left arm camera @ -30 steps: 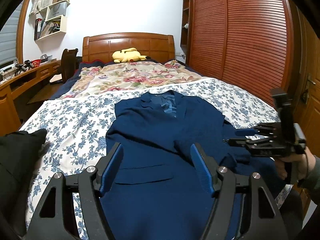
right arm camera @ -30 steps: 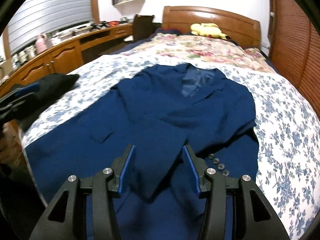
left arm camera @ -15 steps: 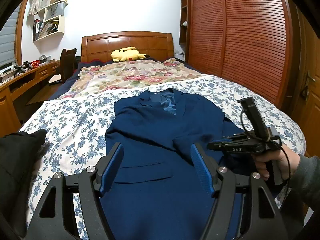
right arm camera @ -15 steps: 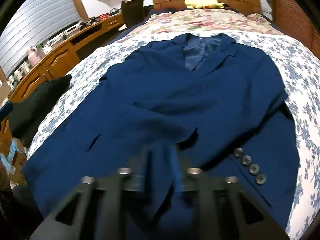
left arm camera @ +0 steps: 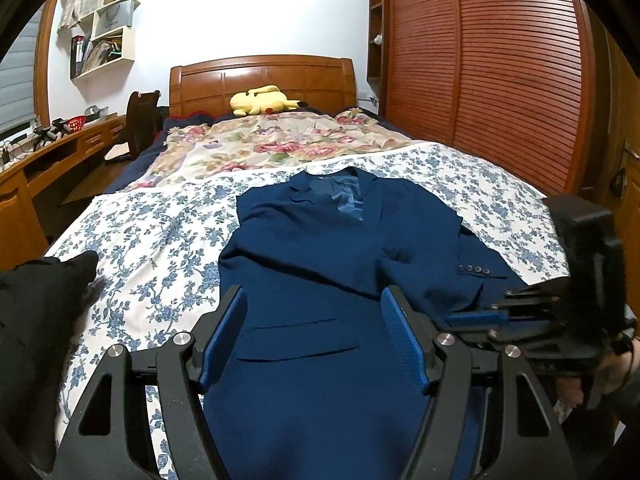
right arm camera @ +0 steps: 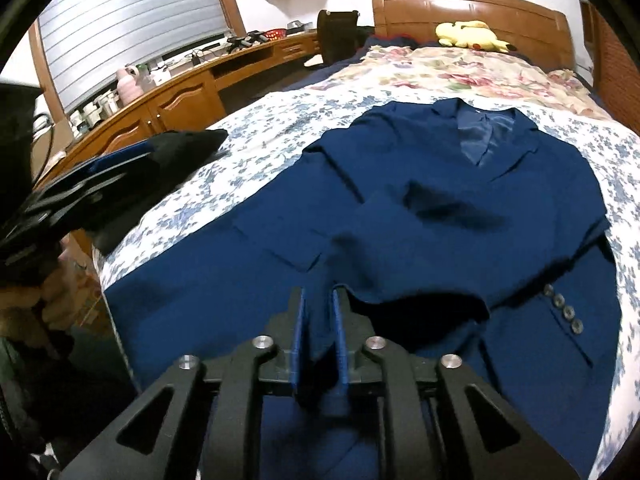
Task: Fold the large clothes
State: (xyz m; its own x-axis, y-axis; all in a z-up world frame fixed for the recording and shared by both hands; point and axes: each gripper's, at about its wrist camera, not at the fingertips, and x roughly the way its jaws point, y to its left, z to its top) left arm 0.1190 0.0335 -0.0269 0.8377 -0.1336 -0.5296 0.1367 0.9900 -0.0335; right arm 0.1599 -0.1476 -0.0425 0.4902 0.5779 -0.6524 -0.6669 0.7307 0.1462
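left tongs: spread wide, empty | right tongs: nearly closed on navy jacket fabric | jacket hem at 6 o'clock hidden by tongs | bed

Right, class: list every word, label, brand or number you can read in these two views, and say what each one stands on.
None can be read.
Books and files on the wall shelf: any spine print is too small to read.
Right gripper body, seen in the left view: any marking is too blurred to read.
Blue jacket: no legible label shows at the collar.
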